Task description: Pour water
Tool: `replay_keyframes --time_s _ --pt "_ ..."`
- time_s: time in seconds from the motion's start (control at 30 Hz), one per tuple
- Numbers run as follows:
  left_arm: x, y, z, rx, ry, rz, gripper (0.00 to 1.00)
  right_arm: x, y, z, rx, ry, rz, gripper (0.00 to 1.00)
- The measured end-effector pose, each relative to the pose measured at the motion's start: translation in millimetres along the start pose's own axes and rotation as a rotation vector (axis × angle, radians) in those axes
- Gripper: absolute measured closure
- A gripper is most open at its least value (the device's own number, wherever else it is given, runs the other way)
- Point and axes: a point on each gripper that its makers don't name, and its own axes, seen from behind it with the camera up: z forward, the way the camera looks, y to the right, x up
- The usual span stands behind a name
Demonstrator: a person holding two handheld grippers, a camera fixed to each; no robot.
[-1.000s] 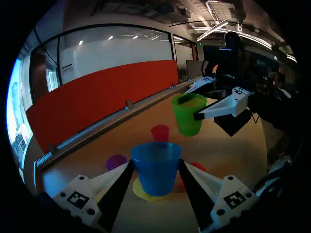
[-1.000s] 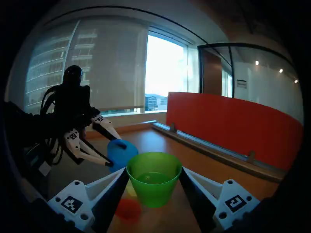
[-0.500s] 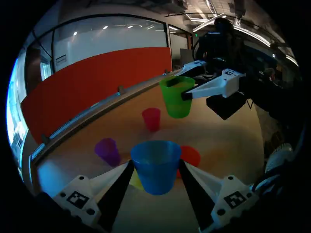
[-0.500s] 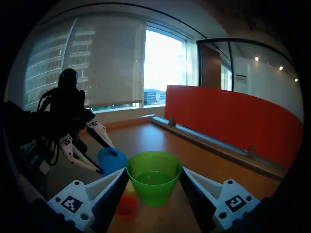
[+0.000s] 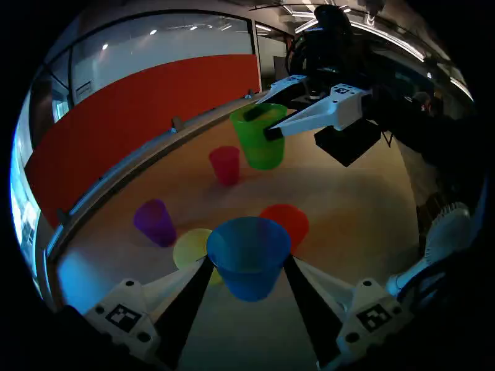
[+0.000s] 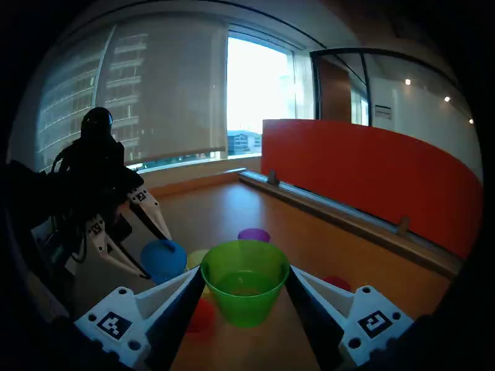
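In the left gripper view my left gripper is shut on a blue cup, held upright above the wooden table. Farther off, the right gripper holds a green cup in the air. In the right gripper view my right gripper is shut on that green cup, upright, with a little water at its bottom. To the left there, the left gripper carries the blue cup.
On the table stand a pink cup, a purple cup, a yellow cup and an orange-red cup. A red partition with a rail runs along the table's far edge. A person in dark clothes holds the grippers.
Both grippers have risen, with their views tilted down toward the table, so more of the small cups show. The green cup has drifted left in the left gripper view. Both cups stay gripped and upright.
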Motion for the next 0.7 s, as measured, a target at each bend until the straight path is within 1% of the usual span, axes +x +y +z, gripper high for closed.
replay_keyframes --time_s 0.3,0.6,0.7 --pt "-16 6.1 9.7 -0.020 -0.041 0.005 0.16 -15 6 3.7 -0.004 -0.036 0.000 0.09" --pt "-31 8.3 21.9 -0.028 -0.072 0.004 0.16 -27 10 7.3 -0.006 -0.059 0.004 0.08" --pt "-33 8.6 25.5 -0.027 -0.072 0.001 0.16 -31 12 8.3 -0.008 -0.063 0.008 0.09"
